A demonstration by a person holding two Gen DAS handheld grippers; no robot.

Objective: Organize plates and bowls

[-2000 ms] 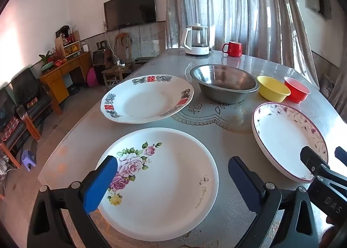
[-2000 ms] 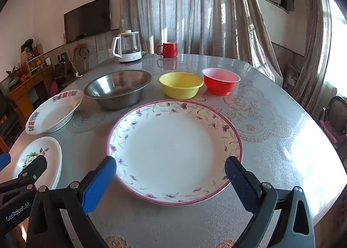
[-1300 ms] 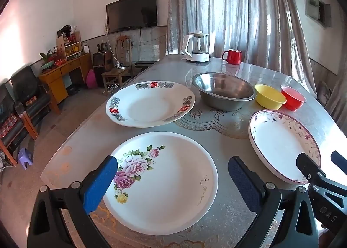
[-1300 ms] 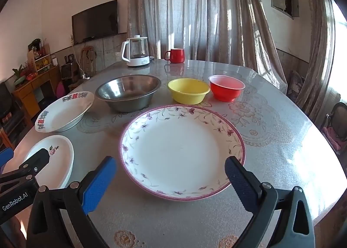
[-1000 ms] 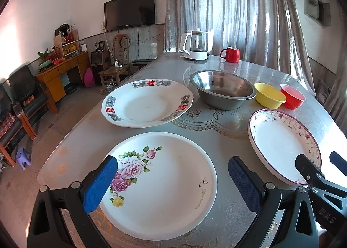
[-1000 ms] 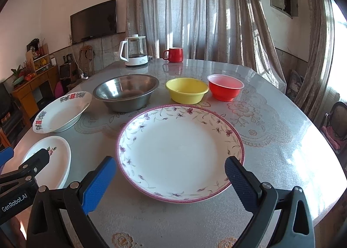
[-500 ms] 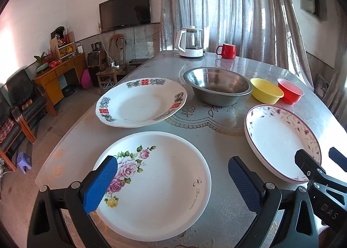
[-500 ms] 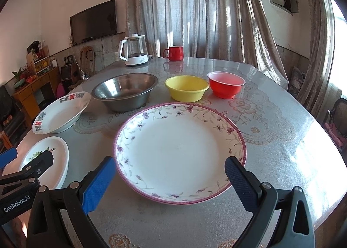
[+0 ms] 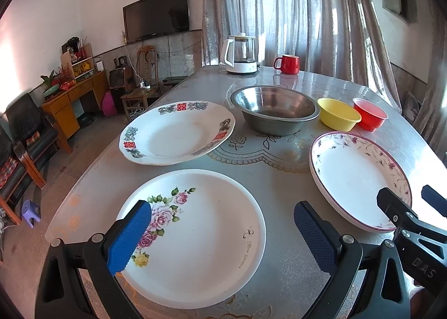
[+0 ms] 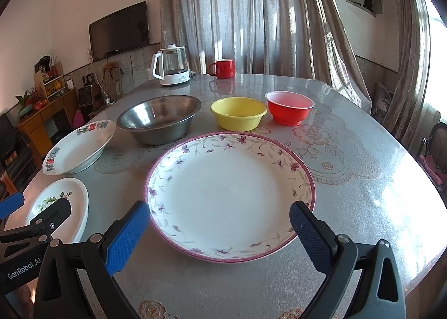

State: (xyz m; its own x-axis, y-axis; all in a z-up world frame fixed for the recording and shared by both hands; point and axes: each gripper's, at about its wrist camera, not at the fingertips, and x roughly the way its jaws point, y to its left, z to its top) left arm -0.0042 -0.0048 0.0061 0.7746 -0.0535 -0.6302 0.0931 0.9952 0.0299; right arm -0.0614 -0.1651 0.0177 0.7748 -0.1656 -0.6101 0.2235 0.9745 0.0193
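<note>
Nothing stacked yet: rose plate, vine plate, red-mark plate & yellow bowl, red bowl sit apart round steel bowl on tabletop, left claw & right claw both released, empty.

Sunlit curtains — wall television

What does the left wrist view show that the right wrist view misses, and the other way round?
Only the left wrist view shows the whole rose plate, the black armchair and the purple stool. Only the right wrist view shows the table's right edge and the chair beyond it. Both show the purple-rimmed plate, steel bowl, yellow bowl, red bowl, kettle, mug, and open tongs, left and right.
</note>
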